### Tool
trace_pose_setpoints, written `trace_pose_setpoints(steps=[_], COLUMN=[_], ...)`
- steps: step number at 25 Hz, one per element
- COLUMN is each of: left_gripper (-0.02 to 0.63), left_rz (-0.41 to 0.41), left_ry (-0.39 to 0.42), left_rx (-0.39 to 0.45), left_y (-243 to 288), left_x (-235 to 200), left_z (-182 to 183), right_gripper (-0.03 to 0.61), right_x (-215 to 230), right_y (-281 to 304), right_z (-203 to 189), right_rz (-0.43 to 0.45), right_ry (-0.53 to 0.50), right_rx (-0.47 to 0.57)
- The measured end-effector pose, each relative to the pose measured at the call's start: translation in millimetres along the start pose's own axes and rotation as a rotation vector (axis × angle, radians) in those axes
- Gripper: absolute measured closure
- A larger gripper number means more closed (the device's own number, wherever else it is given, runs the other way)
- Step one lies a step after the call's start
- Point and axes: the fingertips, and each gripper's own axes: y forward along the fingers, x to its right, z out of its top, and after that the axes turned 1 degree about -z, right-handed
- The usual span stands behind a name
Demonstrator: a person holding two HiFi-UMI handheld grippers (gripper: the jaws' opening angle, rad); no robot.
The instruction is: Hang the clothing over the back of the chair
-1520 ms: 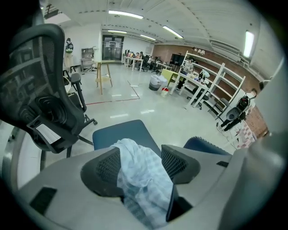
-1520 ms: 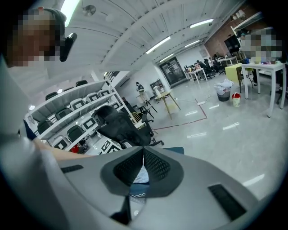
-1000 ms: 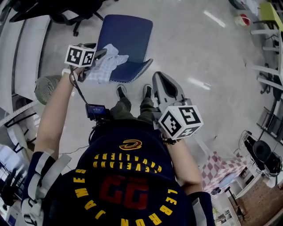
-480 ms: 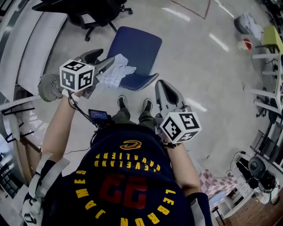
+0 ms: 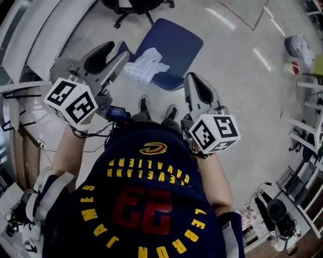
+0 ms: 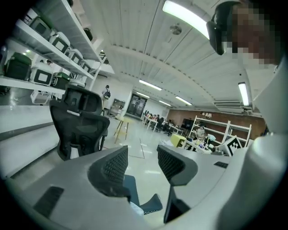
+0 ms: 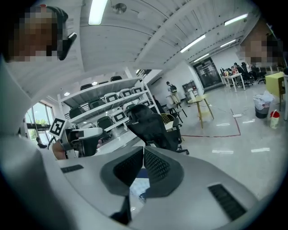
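Observation:
A blue chair (image 5: 179,45) stands on the floor in front of my feet, with a white checked piece of clothing (image 5: 146,64) crumpled on its seat. My left gripper (image 5: 115,50) is raised above and to the left of the chair. Its jaws are apart and closing, with nothing between them (image 6: 141,161). Under them the left gripper view shows the chair's seat (image 6: 153,204). My right gripper (image 5: 191,80) hovers right of the chair with its jaws together and empty (image 7: 143,155). Below its jaws the clothing (image 7: 137,188) shows.
A black office chair (image 5: 133,6) stands beyond the blue chair, and white desks (image 5: 45,30) run along the left. A round grey fan (image 5: 60,68) sits low at the left. Shelving (image 5: 310,95) and a bag (image 5: 300,45) lie to the right.
My left gripper has risen from the clothing on the seat and come back toward me, empty. The clothing stays on the seat. My right gripper has lifted a little.

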Motion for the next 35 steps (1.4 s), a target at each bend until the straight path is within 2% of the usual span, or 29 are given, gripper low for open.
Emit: trace_pose_setpoints(steps=[4, 8, 9, 16, 35], left_gripper=[0.473, 0.6, 0.611, 0.611, 0.611], left_rz=[0.005, 0.0, -0.001, 0.046, 0.038], left_ry=[-0.008, -0.046, -0.047, -0.015, -0.046], left_rx=[0.059, 0.076, 0.076, 0.081, 0.069], left_y=[-14, -24, -26, -28, -24], left_x=[18, 20, 20, 14, 12], left_z=[14, 13, 12, 5, 1], right_gripper=[0.566, 0.566, 0.566, 0.566, 0.566], right_x=[-14, -27, -29, -22, -25], right_y=[9, 16, 17, 10, 5], right_z=[17, 30, 31, 24, 22], right_rz=[0.061, 0.091, 0.097, 0.096, 0.093], right_ry=[-0.033, -0.058, -0.06, -0.1, -0.102], right_rx=[0.009, 0.004, 0.003, 0.0, 0.018])
